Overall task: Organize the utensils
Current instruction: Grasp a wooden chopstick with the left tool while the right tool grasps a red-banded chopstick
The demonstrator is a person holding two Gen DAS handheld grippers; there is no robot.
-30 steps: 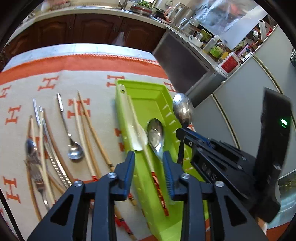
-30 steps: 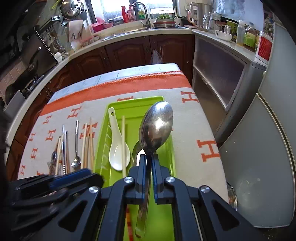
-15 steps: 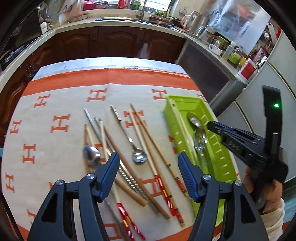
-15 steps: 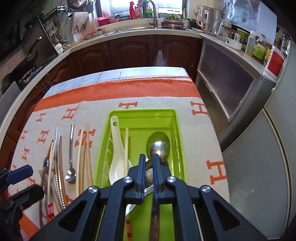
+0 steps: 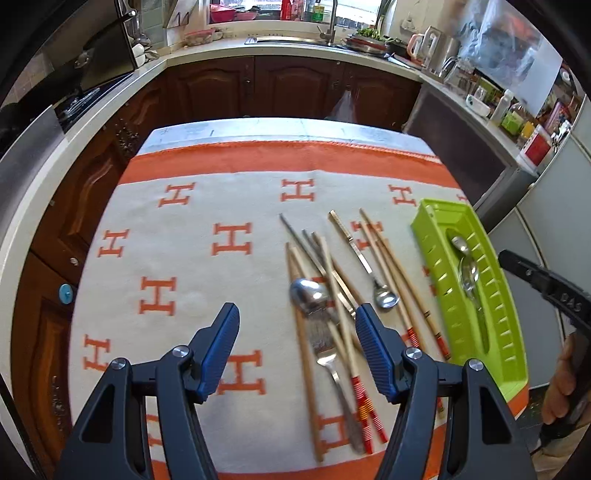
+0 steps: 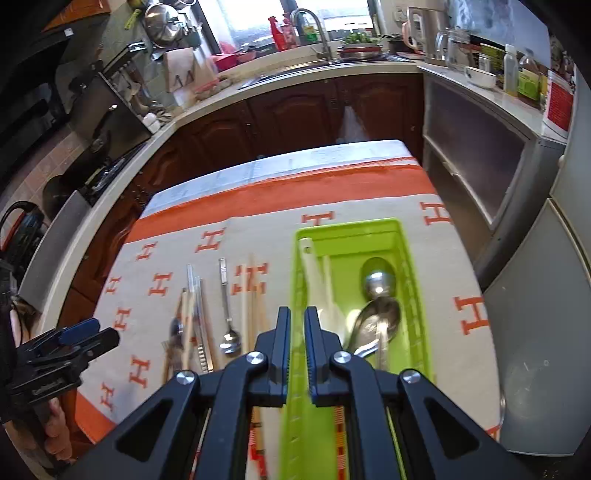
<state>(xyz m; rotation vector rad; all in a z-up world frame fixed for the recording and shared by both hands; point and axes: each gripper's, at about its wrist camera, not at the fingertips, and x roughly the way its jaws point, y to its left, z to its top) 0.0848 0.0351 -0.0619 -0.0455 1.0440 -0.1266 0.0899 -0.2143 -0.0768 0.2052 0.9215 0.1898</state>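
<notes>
Dark wood cabinets, pale countertop, sink window

Left gripper fingers apart over loose utensils; green tray beside, contents blurred.

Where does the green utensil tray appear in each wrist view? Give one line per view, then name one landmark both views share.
Left wrist view: the green utensil tray lies at the right edge, beyond the loose chopsticks.
Right wrist view: it sits centre-right, running under the right gripper.
Shared landmark: the small metal spoon on the cloth, left of the tray.
</notes>
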